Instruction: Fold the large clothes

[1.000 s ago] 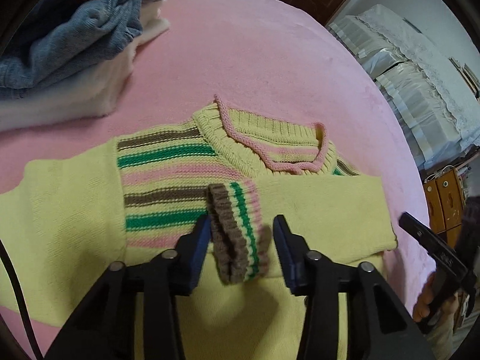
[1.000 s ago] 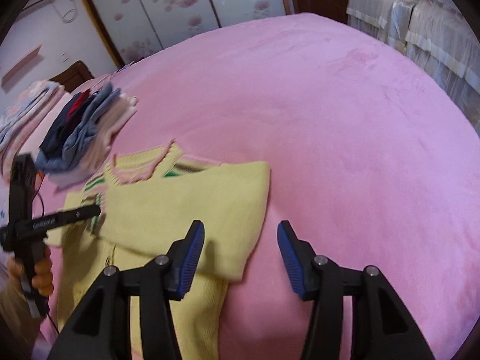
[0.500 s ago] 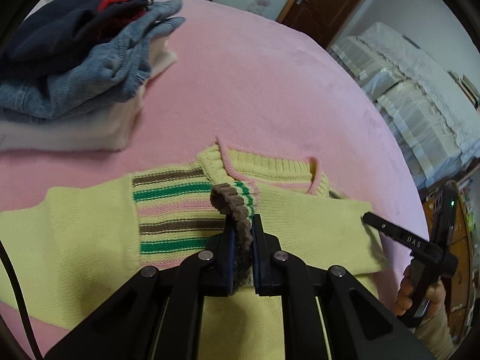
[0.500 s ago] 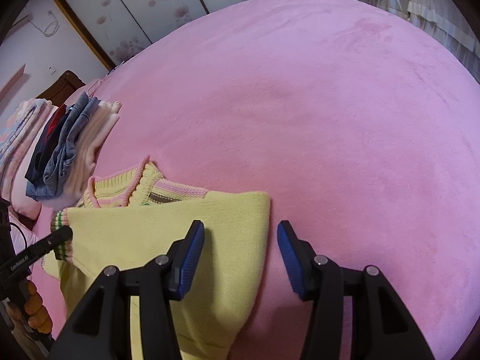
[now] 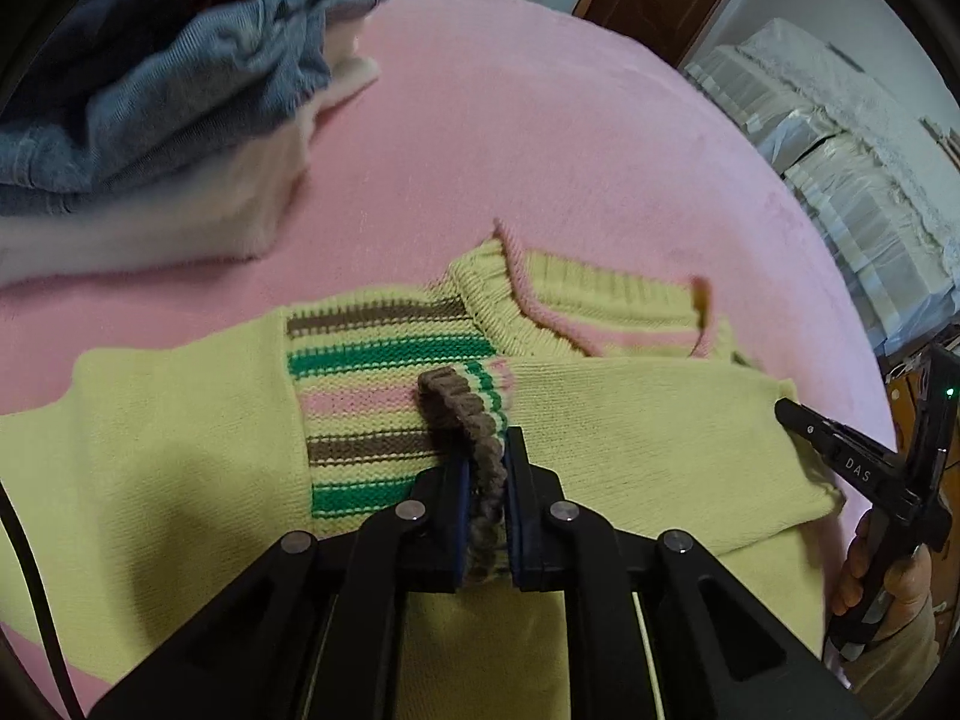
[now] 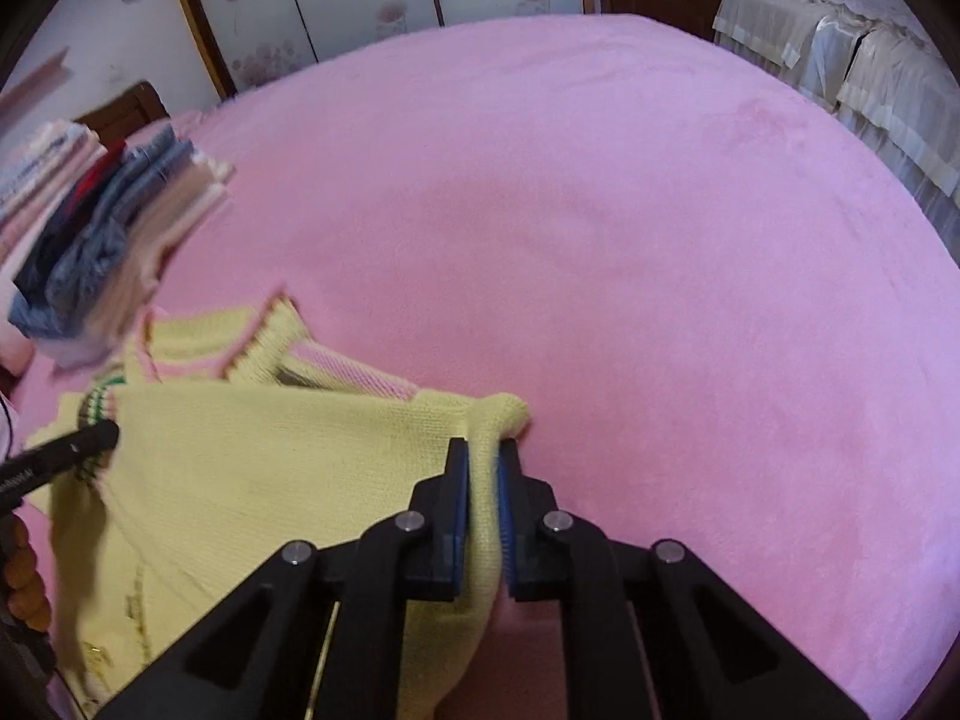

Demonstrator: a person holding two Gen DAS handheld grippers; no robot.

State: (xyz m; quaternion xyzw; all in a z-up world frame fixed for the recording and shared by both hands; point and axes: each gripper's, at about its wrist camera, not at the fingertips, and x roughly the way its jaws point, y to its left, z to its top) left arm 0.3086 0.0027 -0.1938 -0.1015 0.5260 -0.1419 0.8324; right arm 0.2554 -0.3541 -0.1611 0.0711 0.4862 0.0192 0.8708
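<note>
A yellow knitted sweater [image 5: 630, 420] with brown, green and pink stripes lies on the pink bed cover [image 5: 540, 150], one sleeve folded across its chest. My left gripper [image 5: 483, 438] is shut on that sleeve's brown ribbed cuff [image 5: 462, 402]. In the right wrist view the sweater [image 6: 270, 468] fills the lower left. My right gripper [image 6: 482, 450] is closing on its folded right edge, and the yellow knit is pinched between the blue pads. The right gripper's tip [image 5: 792, 411] also shows at the sweater's right edge in the left wrist view. The left gripper's tip [image 6: 108, 435] shows at the cuff.
A stack of folded clothes [image 5: 150, 90], grey-blue on top and white below, sits on the bed at the far left, also seen as a stack [image 6: 108, 228]. A person's hand [image 5: 882, 576] holds the right gripper. Cloth-covered furniture [image 5: 840, 150] stands past the bed's right side.
The left jaws closed on the sleeve cuff and lifted it slightly. The right gripper came down to the sweater's folded right edge and its jaws closed on the knit.
</note>
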